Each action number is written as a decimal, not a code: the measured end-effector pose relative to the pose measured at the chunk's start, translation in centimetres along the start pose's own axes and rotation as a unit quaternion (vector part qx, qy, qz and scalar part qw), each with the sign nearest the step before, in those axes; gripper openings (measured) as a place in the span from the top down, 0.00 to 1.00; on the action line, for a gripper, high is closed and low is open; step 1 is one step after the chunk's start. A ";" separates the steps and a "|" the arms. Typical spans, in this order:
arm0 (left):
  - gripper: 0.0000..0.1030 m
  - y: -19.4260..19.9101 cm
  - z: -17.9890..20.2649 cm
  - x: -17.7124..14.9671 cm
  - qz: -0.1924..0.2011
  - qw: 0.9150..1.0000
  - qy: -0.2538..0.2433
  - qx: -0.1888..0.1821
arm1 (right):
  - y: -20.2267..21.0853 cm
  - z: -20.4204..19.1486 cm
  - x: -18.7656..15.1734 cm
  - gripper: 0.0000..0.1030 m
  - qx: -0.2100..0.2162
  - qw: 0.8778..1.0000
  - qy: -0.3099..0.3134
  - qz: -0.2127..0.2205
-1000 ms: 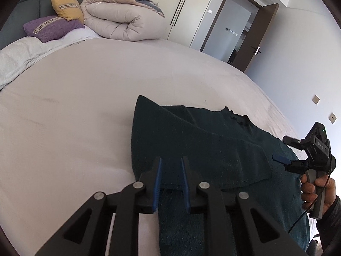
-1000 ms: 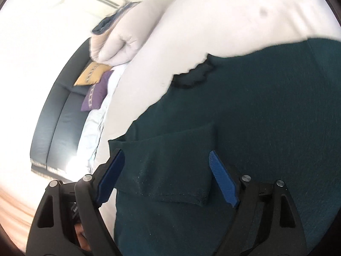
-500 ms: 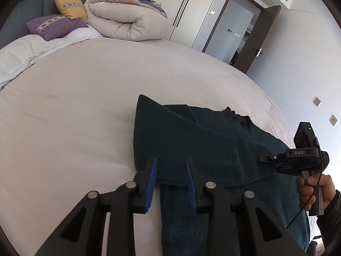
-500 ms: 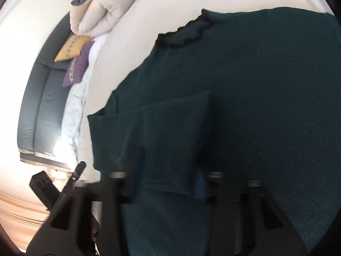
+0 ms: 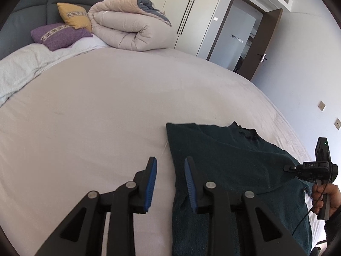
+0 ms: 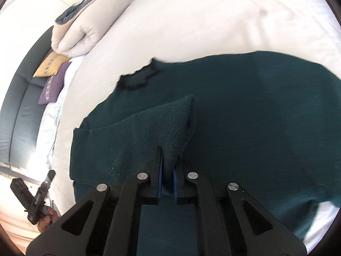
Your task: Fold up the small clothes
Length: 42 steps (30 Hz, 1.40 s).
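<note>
Right claw (image 6: 167, 166) on sweater sleeve (image 6: 149, 132)

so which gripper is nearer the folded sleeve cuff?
Right. The right gripper is shut on the sleeve cuff, pinching it up. The left gripper hangs open at the sweater's edge, off the cuff.

Left gripper (image 5: 170, 170): jaws parted, nothing pinched, tilted downward.
Right gripper (image 6: 168, 170): jaws just snapped closed, pads clamping a bunched fold of cloth.
Right hand (image 5: 324, 196): wrapped round the handle.
</note>
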<state>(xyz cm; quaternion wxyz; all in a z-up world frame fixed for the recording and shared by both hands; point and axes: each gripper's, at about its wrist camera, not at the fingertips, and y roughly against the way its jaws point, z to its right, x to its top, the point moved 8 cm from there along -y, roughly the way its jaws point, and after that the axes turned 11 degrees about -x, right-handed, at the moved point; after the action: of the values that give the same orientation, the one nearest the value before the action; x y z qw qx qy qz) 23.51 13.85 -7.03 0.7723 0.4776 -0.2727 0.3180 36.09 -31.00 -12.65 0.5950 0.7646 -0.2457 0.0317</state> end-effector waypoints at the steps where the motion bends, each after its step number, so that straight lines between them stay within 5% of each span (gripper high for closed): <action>1: 0.73 -0.2 0.2 0.4 0.001 1.000 -0.006 0.002 | 0.2 0.8 0.0 0.94 0.000 1.000 -0.006 -0.001; 14: 0.73 -8.2 2.3 1.6 -0.079 0.996 -0.047 0.016 | -0.1 2.7 -1.4 0.94 0.008 0.999 -0.024 -0.024; 21: 0.73 -13.0 2.0 -0.5 -0.142 0.983 -0.098 0.069 | -0.5 3.2 -1.0 0.94 -0.003 0.999 -0.024 -0.026; 31: 0.71 -12.7 1.5 -1.8 -0.146 0.974 -0.137 0.103 | -2.0 4.1 -0.4 0.94 0.031 0.997 -0.063 -0.005; 35: 0.67 -12.0 1.8 -2.7 -0.142 0.965 -0.176 0.135 | -1.6 3.1 -0.3 0.93 -0.015 1.000 -0.013 0.023; 42: 0.56 -11.3 1.1 -2.4 -0.137 0.968 -0.156 0.141 | 0.0 3.6 0.5 0.91 -0.060 0.996 -0.021 0.061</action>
<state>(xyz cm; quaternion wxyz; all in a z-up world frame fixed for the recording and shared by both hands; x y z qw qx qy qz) 30.34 8.42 -14.76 0.6814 0.6581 -0.2739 0.1660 35.63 -34.48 -13.53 0.6312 0.7117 -0.3061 0.0370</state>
